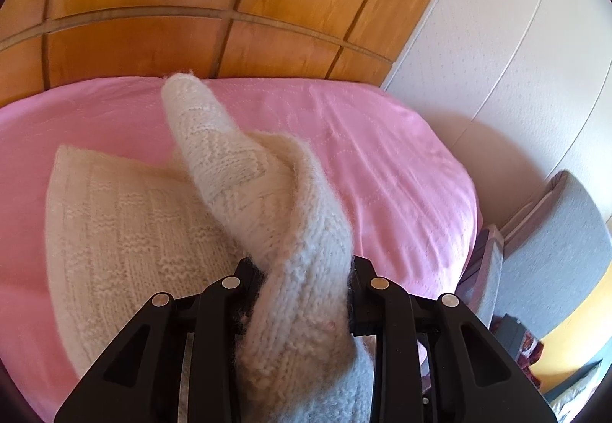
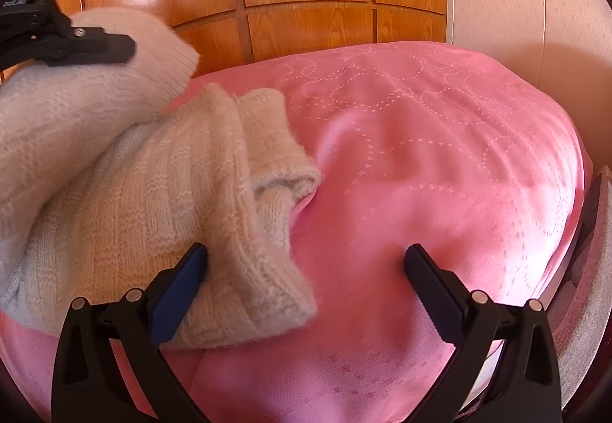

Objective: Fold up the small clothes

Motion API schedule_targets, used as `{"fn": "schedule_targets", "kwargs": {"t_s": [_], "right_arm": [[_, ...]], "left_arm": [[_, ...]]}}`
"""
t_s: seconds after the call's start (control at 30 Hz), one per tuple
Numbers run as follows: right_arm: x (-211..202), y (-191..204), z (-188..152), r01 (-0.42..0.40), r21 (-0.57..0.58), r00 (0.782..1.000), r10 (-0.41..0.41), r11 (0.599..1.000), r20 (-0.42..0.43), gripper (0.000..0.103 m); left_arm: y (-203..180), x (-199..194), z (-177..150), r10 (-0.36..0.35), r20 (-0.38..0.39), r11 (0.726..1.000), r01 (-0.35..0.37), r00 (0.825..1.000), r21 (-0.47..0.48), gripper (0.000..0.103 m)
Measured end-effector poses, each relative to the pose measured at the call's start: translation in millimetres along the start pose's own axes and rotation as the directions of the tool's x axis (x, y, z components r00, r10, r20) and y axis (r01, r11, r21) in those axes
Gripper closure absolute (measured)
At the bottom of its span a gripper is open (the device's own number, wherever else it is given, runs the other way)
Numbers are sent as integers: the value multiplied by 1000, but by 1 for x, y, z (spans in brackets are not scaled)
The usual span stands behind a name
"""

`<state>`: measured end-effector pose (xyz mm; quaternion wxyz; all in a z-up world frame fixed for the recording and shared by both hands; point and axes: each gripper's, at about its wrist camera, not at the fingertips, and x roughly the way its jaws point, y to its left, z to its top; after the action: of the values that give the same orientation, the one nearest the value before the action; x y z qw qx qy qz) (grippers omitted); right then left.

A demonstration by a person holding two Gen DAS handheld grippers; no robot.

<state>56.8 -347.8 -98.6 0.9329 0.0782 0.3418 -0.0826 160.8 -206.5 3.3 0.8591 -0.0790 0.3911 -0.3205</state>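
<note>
A cream knitted sweater (image 1: 126, 228) lies on the pink bedspread (image 1: 382, 163). My left gripper (image 1: 306, 281) is shut on a sleeve of the sweater (image 1: 298, 216) and holds it lifted above the body of the garment. In the right wrist view the left gripper (image 2: 114, 44) appears at the upper left, gripping the raised sleeve (image 2: 76, 98). My right gripper (image 2: 306, 266) is open just above the bed, its left finger (image 2: 183, 285) touching the ribbed hem of the sweater (image 2: 244, 270); nothing is between its jaws but hem edge and bedspread (image 2: 420, 163).
A wooden panelled headboard (image 1: 191, 2) stands behind the bed. A white wall (image 1: 516, 59) is to the right. A grey upholstered piece (image 1: 554, 251) stands beside the bed's right edge.
</note>
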Motion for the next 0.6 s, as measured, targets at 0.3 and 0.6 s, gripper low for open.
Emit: {"fn": "schedule_targets", "kwargs": {"t_s": [0.3,0.6], "right_arm": [[-2,1,-3,-4,-2,1000,4,1000,9,2],[-4,2,-6,-6,-1,1000,6,1000,23,2]], "left_arm": [[-9,-16,-10,-202,18,979,202,979,-34,38],[39,-81,-23,68,267,992,-36,961,-120,27]]}}
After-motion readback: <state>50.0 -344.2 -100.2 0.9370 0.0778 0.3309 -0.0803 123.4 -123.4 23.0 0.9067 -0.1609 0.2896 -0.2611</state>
